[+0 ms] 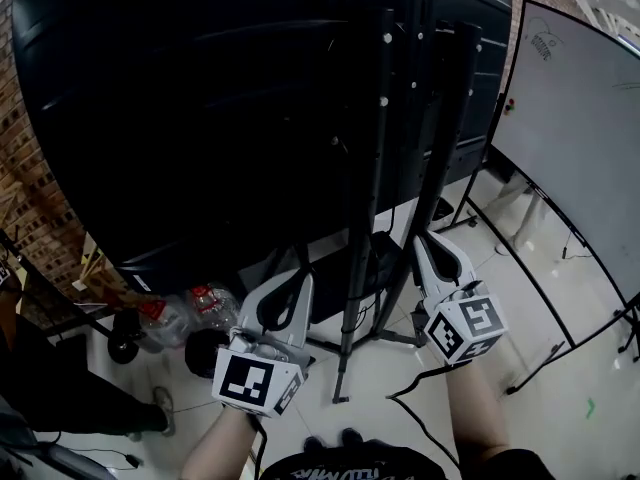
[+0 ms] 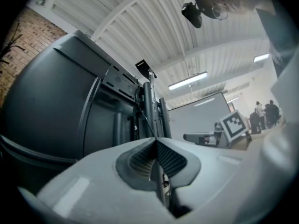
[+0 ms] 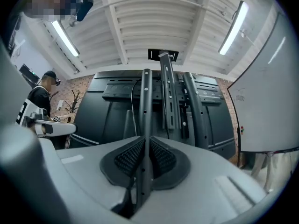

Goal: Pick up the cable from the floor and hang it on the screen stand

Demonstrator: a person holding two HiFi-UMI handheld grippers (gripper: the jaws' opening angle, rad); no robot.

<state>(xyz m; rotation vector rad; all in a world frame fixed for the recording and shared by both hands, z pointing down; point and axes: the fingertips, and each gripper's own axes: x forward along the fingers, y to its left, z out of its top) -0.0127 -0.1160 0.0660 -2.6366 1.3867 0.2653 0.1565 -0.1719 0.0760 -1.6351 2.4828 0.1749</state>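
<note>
White tile floor (image 1: 520,313) below left tongs (image 1: 298,280) and right tongs (image 1: 425,243); brick wall (image 1: 25,168) left of them, whiteboard (image 1: 580,138) right. Thin black cable (image 3: 132,106) hangs on screen stand (image 1: 375,168) ahead. Left closed, right barely apart, both empty.

Items you had before you, by count:

- Grippers: two, the left gripper (image 1: 292,284) and the right gripper (image 1: 424,244).
- Marker cubes (image 1: 258,383): two, one on each gripper.
- Screen (image 1: 200,118), large and black: one.
- Screen stand (image 1: 381,168): one, and you could count three dark uprights on it.
- Whiteboard (image 1: 580,138): one.
- Clear plastic bottles (image 1: 158,320) with red labels: two, on the floor.
- Black cable (image 1: 425,408) on the floor: one that showed plainly.
- Ceiling light strips (image 3: 65,37) in your right gripper view: two.
- In your right gripper view there was one person (image 3: 39,94).
- Bystanders (image 2: 272,110) in your left gripper view: two, far off and small.
</note>
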